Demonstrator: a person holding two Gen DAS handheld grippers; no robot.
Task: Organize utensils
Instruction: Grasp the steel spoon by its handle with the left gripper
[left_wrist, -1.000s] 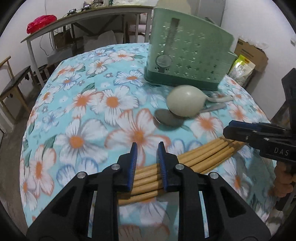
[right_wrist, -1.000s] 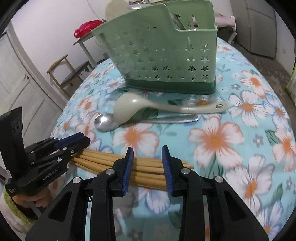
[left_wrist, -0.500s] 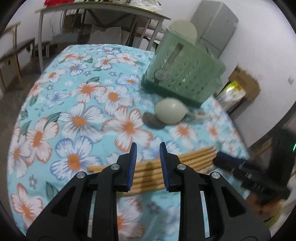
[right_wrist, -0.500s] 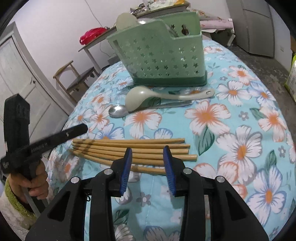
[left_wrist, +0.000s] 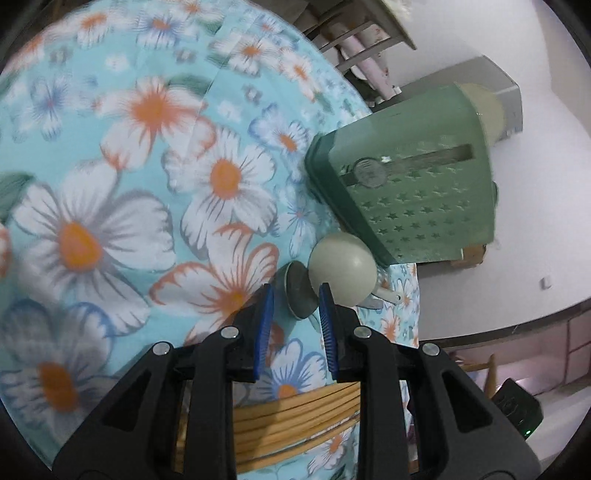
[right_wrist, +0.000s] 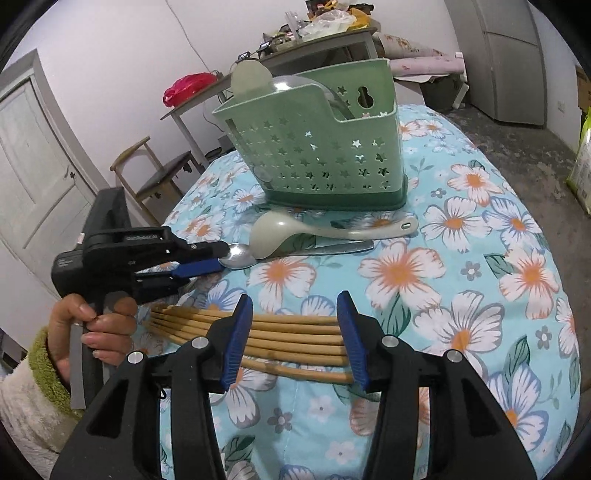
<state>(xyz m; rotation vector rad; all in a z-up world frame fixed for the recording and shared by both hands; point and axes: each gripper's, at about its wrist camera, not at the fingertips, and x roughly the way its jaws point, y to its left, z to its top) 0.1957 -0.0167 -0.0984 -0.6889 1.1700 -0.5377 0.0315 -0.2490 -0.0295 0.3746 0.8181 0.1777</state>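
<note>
Left gripper rolled sideways, shifted from chopsticks toward metal spoon at frame centre-left; jaws narrowly apart, nothing held. Right gripper opening above chopsticks, empty. Ladle lying before green utensil basket on table. Spoon likely next pick.

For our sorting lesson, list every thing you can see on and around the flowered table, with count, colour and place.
Perforated plastic utensil caddy: one, pale green, far side of the table, utensils already inside.
Plastic ladle: one, cream, lying in front of the caddy.
Metal spoon: one, silver, beside the ladle, partly under it.
Wooden chopsticks: several, tan, lying side by side near the table edge.
Floral tablecloth: one, turquoise, covering the table.
Wooden chair: one, brown, beyond the table.
Plastic bag: one, red, on the grey side table.
Left gripper: black and blue, jaws apart at the spoon's bowl.
Right gripper: jaws opening over the chopsticks.
</note>
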